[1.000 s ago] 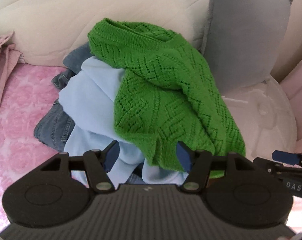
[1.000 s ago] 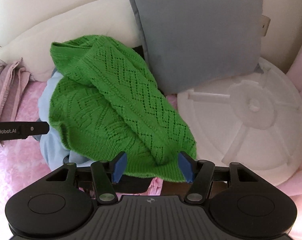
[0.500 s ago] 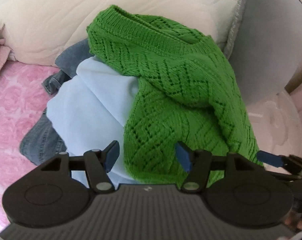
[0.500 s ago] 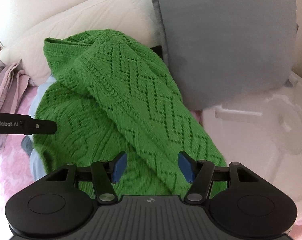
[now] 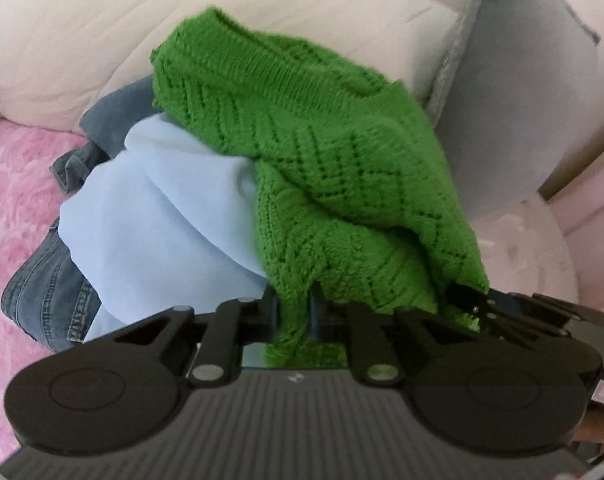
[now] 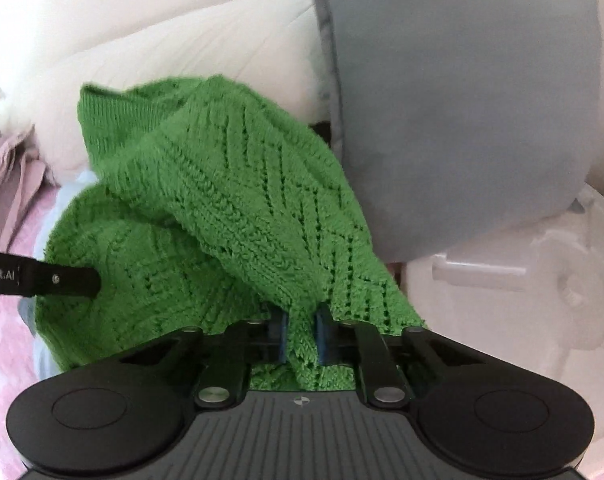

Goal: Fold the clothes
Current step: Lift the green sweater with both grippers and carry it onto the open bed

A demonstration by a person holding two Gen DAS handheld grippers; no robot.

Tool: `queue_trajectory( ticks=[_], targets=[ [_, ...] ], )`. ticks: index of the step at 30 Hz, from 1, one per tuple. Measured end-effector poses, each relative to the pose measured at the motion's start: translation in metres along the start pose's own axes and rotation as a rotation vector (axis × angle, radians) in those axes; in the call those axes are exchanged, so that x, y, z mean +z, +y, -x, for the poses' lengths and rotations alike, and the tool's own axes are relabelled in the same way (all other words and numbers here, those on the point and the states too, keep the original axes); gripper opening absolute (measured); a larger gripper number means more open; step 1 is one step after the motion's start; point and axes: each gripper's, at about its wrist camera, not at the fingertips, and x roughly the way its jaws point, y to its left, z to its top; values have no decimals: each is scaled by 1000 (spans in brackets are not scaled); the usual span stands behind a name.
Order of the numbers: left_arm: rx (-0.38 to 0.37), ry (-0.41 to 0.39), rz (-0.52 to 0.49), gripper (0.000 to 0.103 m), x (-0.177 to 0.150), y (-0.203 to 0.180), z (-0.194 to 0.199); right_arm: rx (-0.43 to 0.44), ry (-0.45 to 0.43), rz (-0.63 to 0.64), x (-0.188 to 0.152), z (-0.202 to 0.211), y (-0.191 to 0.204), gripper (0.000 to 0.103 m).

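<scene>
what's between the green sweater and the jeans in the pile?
The light blue garment. In the left wrist view it lies under the green sweater and over the jeans. Both grippers, left and right, are shut on the sweater.

1. Both views are bright with soft, even daylight; no hard shadows fall anywhere.
2. The round white plastic lid (image 6: pixel 542 280) and the cream padded cushion (image 5: pixel 182 40) are washed out, nearly overexposed.
3. The bright green open-knit sweater (image 5: pixel 342 184) looks slightly soft with motion blur in both views, most at its edges.
4. Fisheye distortion bends the plain grey square pillow (image 6: pixel 462 100), and the corners darken.
</scene>
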Motion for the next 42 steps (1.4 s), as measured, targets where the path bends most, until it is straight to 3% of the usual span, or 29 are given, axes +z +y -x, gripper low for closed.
queue_trajectory(
  ticks=[7, 16, 20, 24, 30, 37, 39, 42],
  targets=[
    [-65, -114, 33, 7, 4, -9, 47, 64, -139, -40, 29, 66, 1, 10],
    [-34, -342, 87, 7, -5, -7, 154, 322, -380, 74, 77, 175, 51, 9],
    [13, -459, 162, 7, -34, 8, 220, 456, -431, 165, 86, 215, 93, 8],
    [99, -558, 263, 7, -88, 25, 288, 613, -444, 278, 77, 250, 153, 8],
    [301, -675, 468, 7, -219, 46, 404, 876, -359, 404, 36, 289, 252, 8],
    [606, -716, 673, 7, -377, 44, 545, 1136, -139, 452, -58, 352, 372, 9],
    [693, -705, 733, 7, -420, 44, 581, 1114, -10, 450, -87, 367, 412, 11],
    [815, -534, 851, 8, -478, 50, 600, 974, 154, 537, -136, 366, 467, 17]
  ],
)
